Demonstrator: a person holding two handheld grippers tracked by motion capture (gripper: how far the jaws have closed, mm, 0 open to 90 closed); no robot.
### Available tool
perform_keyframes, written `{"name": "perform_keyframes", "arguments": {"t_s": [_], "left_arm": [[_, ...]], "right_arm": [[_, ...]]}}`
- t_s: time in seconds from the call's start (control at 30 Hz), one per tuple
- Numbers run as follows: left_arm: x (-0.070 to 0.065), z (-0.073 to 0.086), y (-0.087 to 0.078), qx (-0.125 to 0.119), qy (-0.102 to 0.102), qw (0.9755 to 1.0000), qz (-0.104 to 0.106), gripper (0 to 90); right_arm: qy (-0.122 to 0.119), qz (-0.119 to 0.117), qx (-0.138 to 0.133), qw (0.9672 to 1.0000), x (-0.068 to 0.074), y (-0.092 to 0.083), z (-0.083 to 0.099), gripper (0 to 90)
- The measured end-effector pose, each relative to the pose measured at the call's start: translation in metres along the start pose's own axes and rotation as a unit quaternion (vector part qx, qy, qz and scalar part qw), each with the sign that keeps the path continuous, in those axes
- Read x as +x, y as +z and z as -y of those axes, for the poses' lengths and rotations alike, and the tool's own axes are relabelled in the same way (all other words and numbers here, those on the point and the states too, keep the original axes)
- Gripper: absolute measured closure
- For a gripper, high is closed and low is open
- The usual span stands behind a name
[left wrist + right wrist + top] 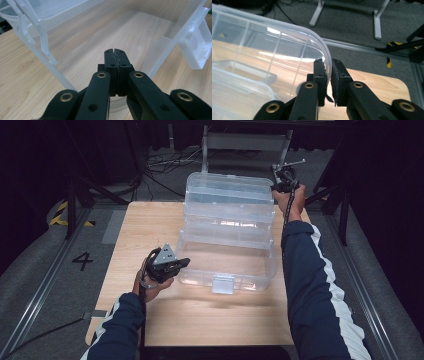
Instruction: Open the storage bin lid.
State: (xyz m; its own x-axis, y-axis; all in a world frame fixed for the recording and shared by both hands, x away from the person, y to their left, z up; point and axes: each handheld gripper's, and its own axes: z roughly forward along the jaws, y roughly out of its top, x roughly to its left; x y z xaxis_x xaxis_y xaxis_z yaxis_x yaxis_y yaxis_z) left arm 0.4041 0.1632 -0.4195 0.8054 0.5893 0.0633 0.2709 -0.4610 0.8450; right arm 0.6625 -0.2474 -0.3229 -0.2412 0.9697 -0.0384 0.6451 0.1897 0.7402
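While the right gripper (328,75) pinches the far right corner of the clear box's lid (287,40) between nearly closed jaws, the left gripper (115,56), jaws pressed together on nothing, rests against the box (227,265) at its near left corner. That box sits open mid-table (150,220), tiers stepped back.

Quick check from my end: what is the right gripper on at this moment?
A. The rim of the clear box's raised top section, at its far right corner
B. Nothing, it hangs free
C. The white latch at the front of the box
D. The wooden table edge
A: in the right gripper view the right gripper has the clear rim of the plastic box between its jaws, at the rounded far corner.
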Motion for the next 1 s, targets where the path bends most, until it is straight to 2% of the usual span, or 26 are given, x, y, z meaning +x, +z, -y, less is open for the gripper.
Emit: {"name": "perform_keyframes", "arguments": {"t_s": [0.13, 0.17, 0.2, 0.43, 0.67, 0.77, 0.9, 0.93, 1.0], "left_arm": [[0.0, 0.0, 0.0, -0.001, -0.002, 1.0, 0.007, 90.0], [0.0, 0.0, 0.0, -0.002, -0.002, 1.0, -0.001, 90.0], [-0.001, 0.0, 0.001, -0.001, 0.001, 1.0, 0.005, 90.0], [-0.001, 0.0, 0.0, 0.001, 0.0, 1.0, 0.003, 90.0], [-0.002, -0.001, 0.0, 0.002, 0.001, 1.0, 0.0, 90.0], [-0.002, -0.001, 0.001, 0.003, 0.0, 1.0, -0.001, 90.0], [-0.002, -0.001, 0.0, 0.004, 0.004, 1.0, -0.003, 90.0], [-0.002, -0.001, 0.0, 0.005, 0.005, 1.0, -0.003, 90.0], [-0.002, -0.002, 0.0, 0.007, 0.007, 0.9999, -0.004, 90.0]], "right_arm": [[-0.004, 0.011, 0.007, 0.9999, -0.003, 0.0, 0.002, 81.2], [-0.008, 0.008, 0.009, 0.9999, -0.004, 0.0, 0.002, 81.3], [-0.011, 0.006, 0.01, 0.9999, -0.004, 0.0, 0.003, 81.7], [-0.019, 0.001, -0.002, 0.9998, -0.003, -0.01, 0.002, 81.6], [-0.035, -0.006, -0.022, 0.9991, -0.004, -0.029, 0.006, 79.1], [-0.049, -0.008, -0.027, 0.9984, -0.005, -0.04, 0.008, 77.4], [-0.051, -0.013, -0.036, 0.998, -0.008, -0.052, 0.011, 75.1], [-0.061, -0.012, -0.042, 0.9972, -0.008, -0.061, 0.013, 69.7], [-0.063, -0.016, -0.04, 0.9971, -0.007, -0.064, 0.014, 69.2]]}}
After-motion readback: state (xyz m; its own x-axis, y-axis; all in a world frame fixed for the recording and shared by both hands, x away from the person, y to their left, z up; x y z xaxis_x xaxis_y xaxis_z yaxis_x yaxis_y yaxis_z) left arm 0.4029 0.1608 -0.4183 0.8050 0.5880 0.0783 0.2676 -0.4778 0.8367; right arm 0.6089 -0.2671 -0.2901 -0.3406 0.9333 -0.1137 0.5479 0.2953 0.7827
